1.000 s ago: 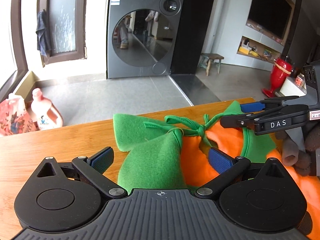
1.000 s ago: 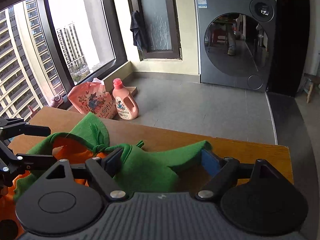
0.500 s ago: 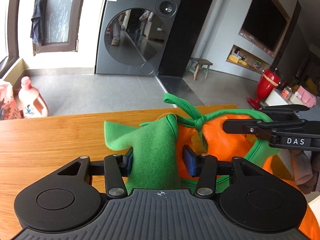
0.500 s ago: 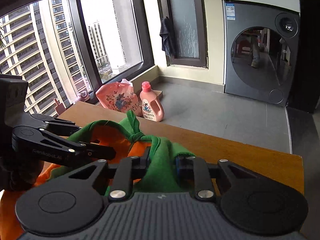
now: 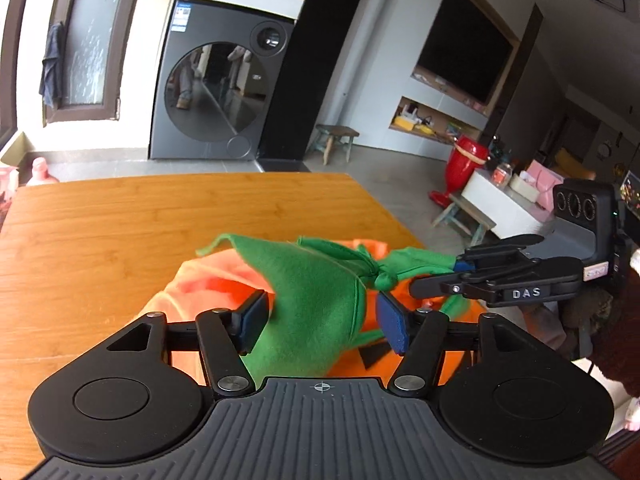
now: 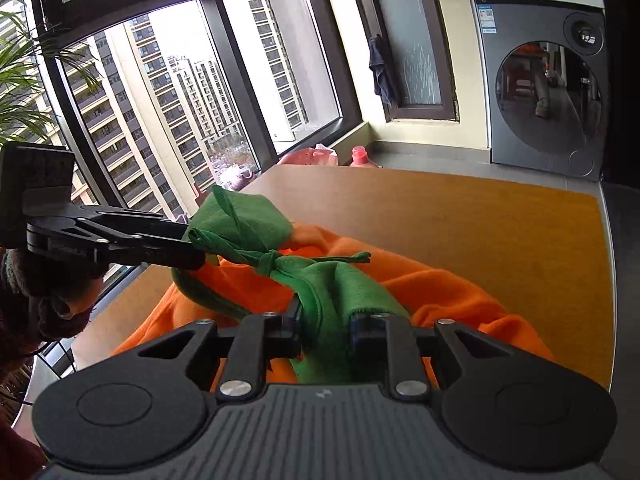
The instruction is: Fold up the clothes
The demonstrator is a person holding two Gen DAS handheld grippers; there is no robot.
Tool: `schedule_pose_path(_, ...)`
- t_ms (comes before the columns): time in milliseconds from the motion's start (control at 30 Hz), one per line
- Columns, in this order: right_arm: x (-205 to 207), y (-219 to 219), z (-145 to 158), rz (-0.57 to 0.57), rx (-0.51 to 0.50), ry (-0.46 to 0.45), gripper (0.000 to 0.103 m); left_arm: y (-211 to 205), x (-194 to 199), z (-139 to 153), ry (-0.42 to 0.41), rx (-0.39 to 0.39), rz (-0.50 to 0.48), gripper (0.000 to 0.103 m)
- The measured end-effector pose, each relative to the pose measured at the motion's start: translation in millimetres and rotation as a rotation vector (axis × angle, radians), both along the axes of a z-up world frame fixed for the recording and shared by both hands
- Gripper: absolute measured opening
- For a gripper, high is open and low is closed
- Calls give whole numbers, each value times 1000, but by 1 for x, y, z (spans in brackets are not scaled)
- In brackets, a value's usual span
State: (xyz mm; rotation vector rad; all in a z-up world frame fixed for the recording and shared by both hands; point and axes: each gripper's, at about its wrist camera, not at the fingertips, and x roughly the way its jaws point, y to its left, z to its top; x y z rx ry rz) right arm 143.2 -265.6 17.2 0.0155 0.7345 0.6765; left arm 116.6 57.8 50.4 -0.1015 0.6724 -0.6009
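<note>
An orange garment with a green collar [image 5: 316, 304] and knotted green ties [image 5: 380, 276] hangs over the wooden table [image 5: 120, 232]. My left gripper [image 5: 320, 322] has its blue pads spread with the green collar flap between them, not pinched. My right gripper [image 6: 326, 326] is shut on the other green collar flap [image 6: 336, 300]. The right gripper also shows at the right of the left wrist view [image 5: 464, 266]. The left gripper shows at the left of the right wrist view [image 6: 192, 246], with green cloth at its tips. The orange body [image 6: 420, 292] sags between both grippers.
A grey washing machine [image 5: 224, 96] stands beyond the table. A pink detergent bottle [image 6: 362, 156] and pink bag sit on the floor by the window. A red vase [image 5: 464, 168], a stool and a low white table stand to the right.
Both grippers have pulled back toward the near side of the table, dragging the garment with them. The left gripper's jaws have opened from their grip on the green flap. The right stays shut.
</note>
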Motion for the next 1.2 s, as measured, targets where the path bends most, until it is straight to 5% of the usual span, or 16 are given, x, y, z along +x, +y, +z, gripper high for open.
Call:
schedule_pose_path(133, -18, 0, -26, -37, -80, -9, 22, -4, -31, 20, -83, 5, -43, 87)
schedule_pose_path(300, -32, 2, -31, -51, -108, -45, 27, -29, -21, 32, -126, -127, -94, 95)
schedule_pose_path(567, -49, -21, 12, -84, -45, -148, 80, -44, 21, -59, 156, -118, -56, 94)
schedule_pose_path(633, -47, -25, 19, -92, 9, -157, 96, -38, 24, -71, 175, -141, -42, 94)
schedule_pose_path(700, -38, -24, 21, -106, 79, -144, 102, -36, 25, -73, 165, -147, -37, 94)
schedule_pose_path(800, -17, -12, 5, -157, 98, -88, 103, -39, 24, -74, 152, -118, -30, 94)
schedule_pose_path(933, 0, 15, -34, -272, -138, -65, 103, -43, 20, -75, 133, -65, -24, 94)
schedule_pose_path(1033, 7, 11, -57, -289, -140, 31, 103, -48, 17, -77, 112, -32, -28, 96)
schedule_pose_path(1200, -1, 10, -61, -304, -131, 31, 103, -54, 12, -80, 83, 12, -34, 99)
